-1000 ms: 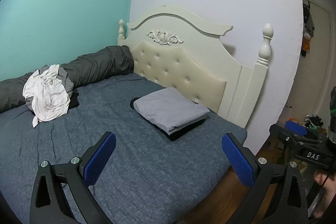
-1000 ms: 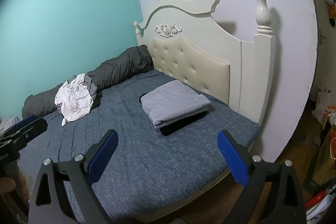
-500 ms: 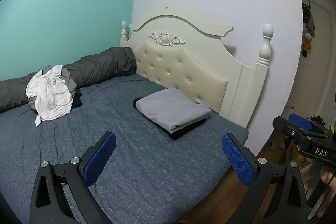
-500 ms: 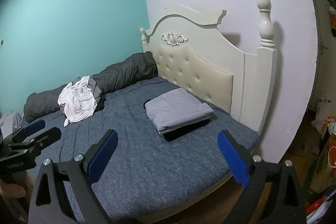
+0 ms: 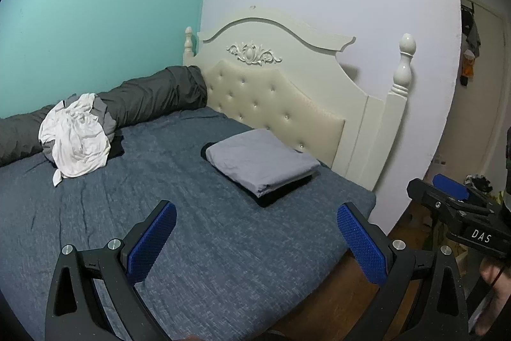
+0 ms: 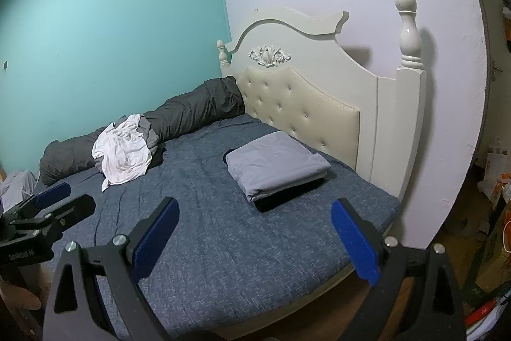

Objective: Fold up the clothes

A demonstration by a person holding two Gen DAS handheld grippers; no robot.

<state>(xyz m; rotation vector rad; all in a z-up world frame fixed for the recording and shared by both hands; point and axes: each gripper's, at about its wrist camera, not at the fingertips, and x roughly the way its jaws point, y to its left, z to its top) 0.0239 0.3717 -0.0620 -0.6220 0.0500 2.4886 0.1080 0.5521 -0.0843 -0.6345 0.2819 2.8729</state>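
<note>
Crumpled white garment (image 5: pixel 76 139) lies well apart from folded grey stack (image 5: pixel 262 162).

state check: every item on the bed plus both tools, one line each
left tool: open, empty, above the bed's near edge
right tool: open, empty, above the bed's near edge
white garment: crumpled, unfolded, against the dark roll
grey garment: folded flat, stacked on a dark folded item
dark folded item: folded, under the grey garment
dark roll: rolled along the teal wall

dim indoor light | soft shadows | fisheye edge warp, dark corners
</note>
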